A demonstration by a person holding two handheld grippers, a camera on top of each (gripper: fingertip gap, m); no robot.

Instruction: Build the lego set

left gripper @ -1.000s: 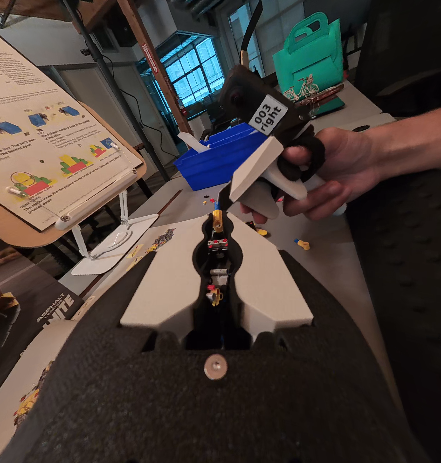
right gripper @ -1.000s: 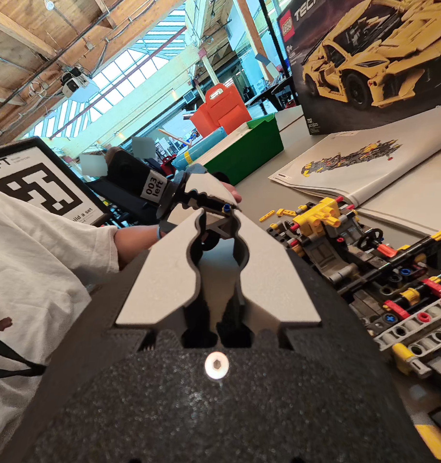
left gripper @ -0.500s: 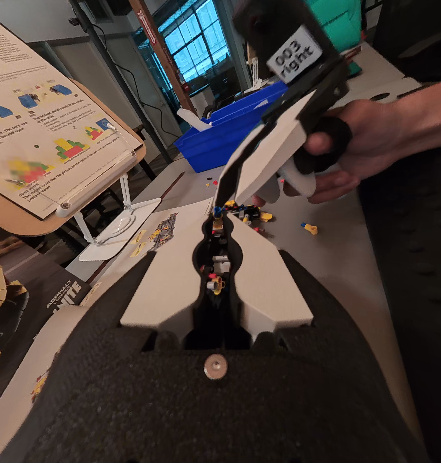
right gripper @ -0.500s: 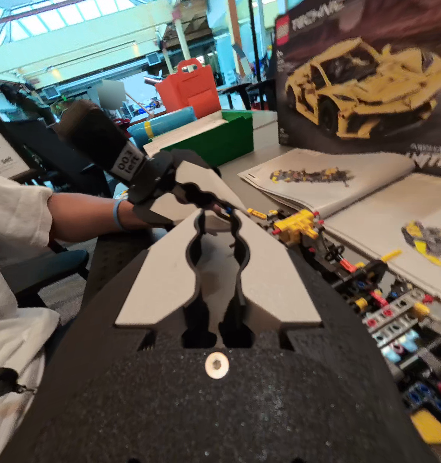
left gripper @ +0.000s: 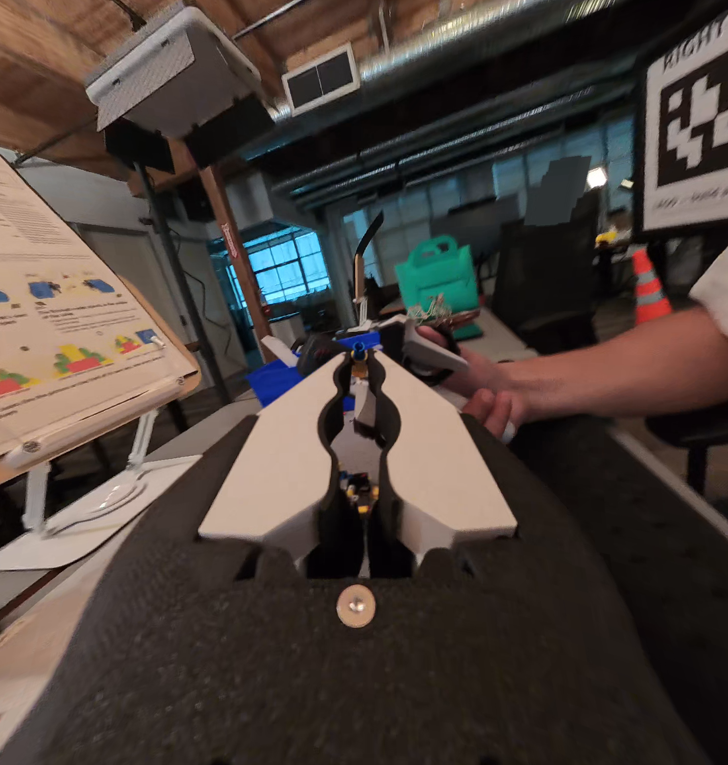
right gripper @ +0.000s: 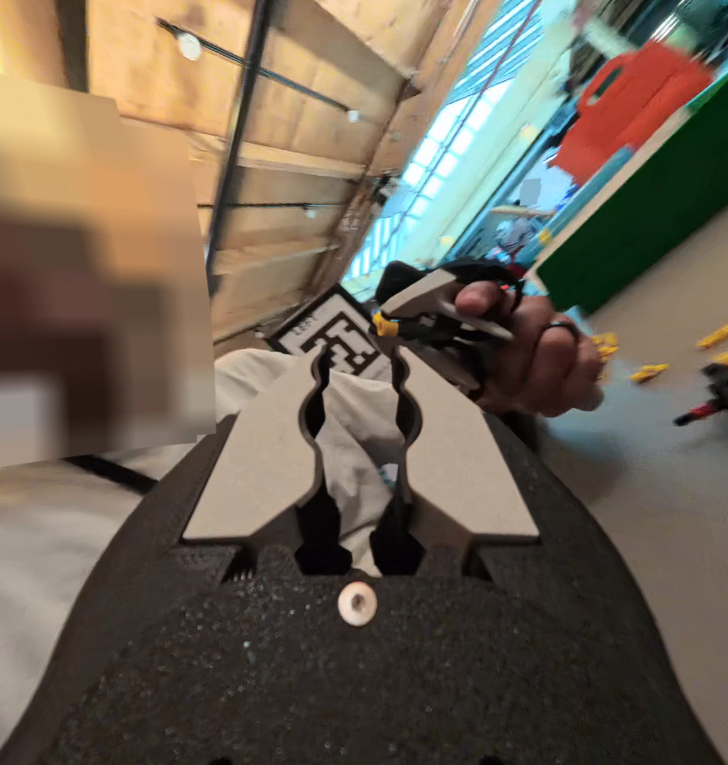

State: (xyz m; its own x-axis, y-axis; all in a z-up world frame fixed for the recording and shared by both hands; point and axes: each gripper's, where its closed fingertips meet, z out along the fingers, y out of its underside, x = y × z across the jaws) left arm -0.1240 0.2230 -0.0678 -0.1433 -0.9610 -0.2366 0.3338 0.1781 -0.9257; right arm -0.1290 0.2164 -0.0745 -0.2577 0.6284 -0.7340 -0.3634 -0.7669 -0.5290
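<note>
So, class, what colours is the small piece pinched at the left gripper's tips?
Yellow with a blue end, clearest in the left wrist view.

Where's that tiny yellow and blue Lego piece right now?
The yellow and blue piece is pinched at the tips of the left gripper, lifted off the table; the right wrist view shows it just above the open right gripper.

Workshop hall as I see it from both wrist cameras.
Upper left, a timber ceiling [left gripper: 43,62]; a silver duct [left gripper: 478,45] crosses the top; lit windows [left gripper: 283,269] glow at centre; an orange cone [left gripper: 648,289] stands right; skylights [right gripper: 449,136] brighten my right view.
</note>
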